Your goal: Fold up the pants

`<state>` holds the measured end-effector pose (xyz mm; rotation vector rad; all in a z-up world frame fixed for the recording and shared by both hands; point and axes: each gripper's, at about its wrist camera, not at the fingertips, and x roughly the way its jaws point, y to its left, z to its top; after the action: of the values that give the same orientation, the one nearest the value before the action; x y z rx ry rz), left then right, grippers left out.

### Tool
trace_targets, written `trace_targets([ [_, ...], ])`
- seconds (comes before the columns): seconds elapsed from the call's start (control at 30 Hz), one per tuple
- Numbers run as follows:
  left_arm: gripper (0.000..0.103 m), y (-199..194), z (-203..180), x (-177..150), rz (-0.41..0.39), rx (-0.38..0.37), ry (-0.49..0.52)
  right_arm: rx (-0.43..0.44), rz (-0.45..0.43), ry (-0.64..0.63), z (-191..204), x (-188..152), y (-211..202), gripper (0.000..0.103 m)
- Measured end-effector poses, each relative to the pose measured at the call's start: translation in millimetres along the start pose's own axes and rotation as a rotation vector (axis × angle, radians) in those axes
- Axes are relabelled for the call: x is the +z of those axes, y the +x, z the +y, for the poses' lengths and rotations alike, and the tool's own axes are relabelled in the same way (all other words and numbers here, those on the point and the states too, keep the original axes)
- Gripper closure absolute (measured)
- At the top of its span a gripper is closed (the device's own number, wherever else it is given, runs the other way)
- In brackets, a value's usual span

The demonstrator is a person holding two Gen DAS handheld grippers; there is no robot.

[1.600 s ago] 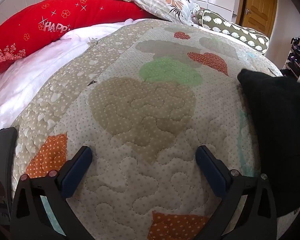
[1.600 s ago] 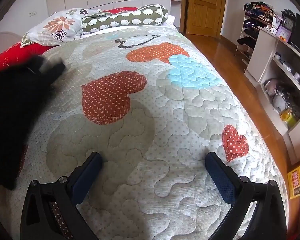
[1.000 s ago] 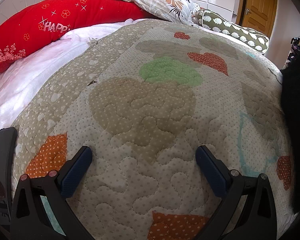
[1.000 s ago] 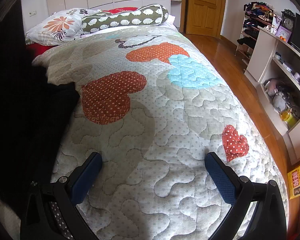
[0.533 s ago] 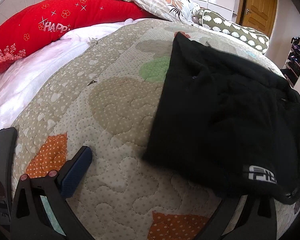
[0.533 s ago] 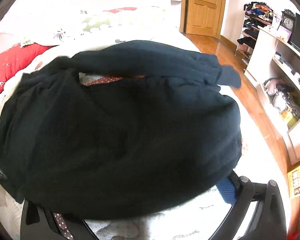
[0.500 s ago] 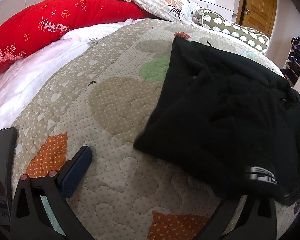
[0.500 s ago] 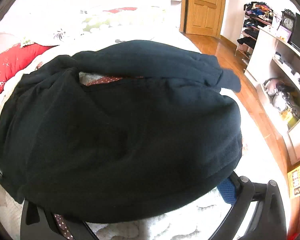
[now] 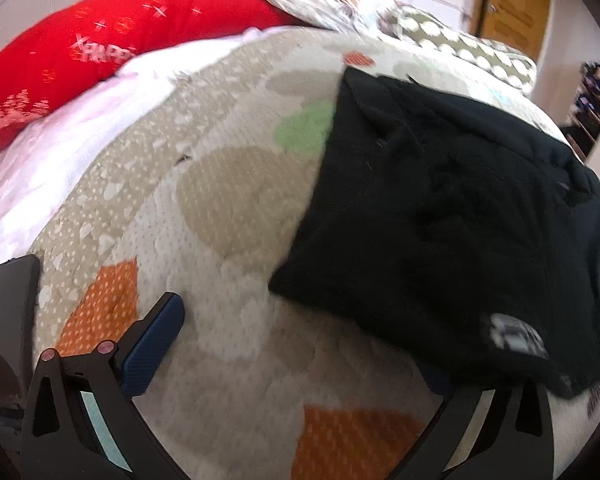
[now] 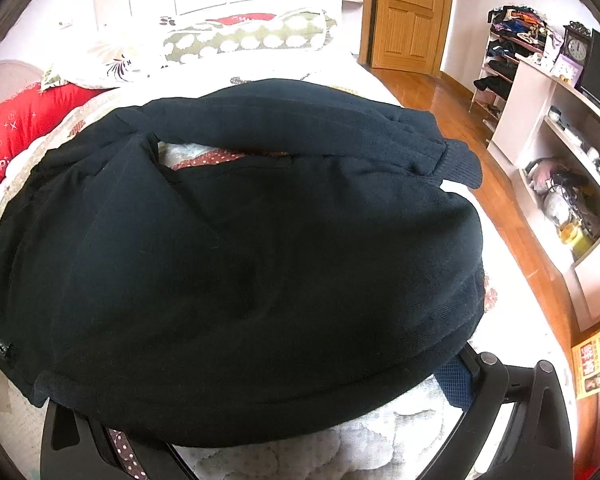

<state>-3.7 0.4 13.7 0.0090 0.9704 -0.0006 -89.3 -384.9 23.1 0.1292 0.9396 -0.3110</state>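
Black pants (image 9: 440, 216) lie crumpled on the quilted bed, filling the right half of the left wrist view and most of the right wrist view (image 10: 236, 248). A white logo tag (image 9: 516, 338) shows near their front edge. My left gripper (image 9: 296, 344) is open and empty; its left finger (image 9: 152, 344) is bare, its right finger is covered by the pants' edge. My right gripper (image 10: 260, 392) is open, with the pants draped over both fingers; only part of the right finger (image 10: 456, 384) shows.
The bed has a heart-patterned quilt (image 9: 220, 200). A red pillow (image 9: 80, 52) and patterned pillows (image 10: 236, 38) lie at its head. A wooden floor (image 10: 512, 200), white shelves (image 10: 560, 168) and a door (image 10: 408, 16) are to the right.
The pants came onto the bed from the side and now cover the fingers. In the last half second they lie still; the left view has shifted and blurred slightly.
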Motion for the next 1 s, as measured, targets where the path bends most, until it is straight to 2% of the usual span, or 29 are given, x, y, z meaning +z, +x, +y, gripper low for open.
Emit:
trace_targets([
  [0.07,0.000,-16,1,-5,-0.019,0.022,-0.030,0.000,0.031,-0.022,1,0,-4,0.000],
  [0.13,0.000,-39,1,-10,-0.056,0.007,-0.044,0.009,0.050,-0.030,0,-5,-17,0.000],
  [0.27,0.000,-79,-4,-12,-0.144,0.003,-0.013,0.019,-0.013,-0.001,-6,-15,-49,0.000],
  [0.4,0.000,-101,-12,-11,-0.180,-0.049,-0.003,0.042,-0.082,-0.039,0,-17,-76,0.000],
  [0.57,0.000,-110,-27,-14,-0.197,-0.064,0.023,0.090,-0.117,-0.017,2,-14,-92,0.000],
  [1.0,0.000,-127,-53,-15,-0.225,-0.089,0.061,0.100,-0.164,-0.035,10,-14,-107,0.000],
])
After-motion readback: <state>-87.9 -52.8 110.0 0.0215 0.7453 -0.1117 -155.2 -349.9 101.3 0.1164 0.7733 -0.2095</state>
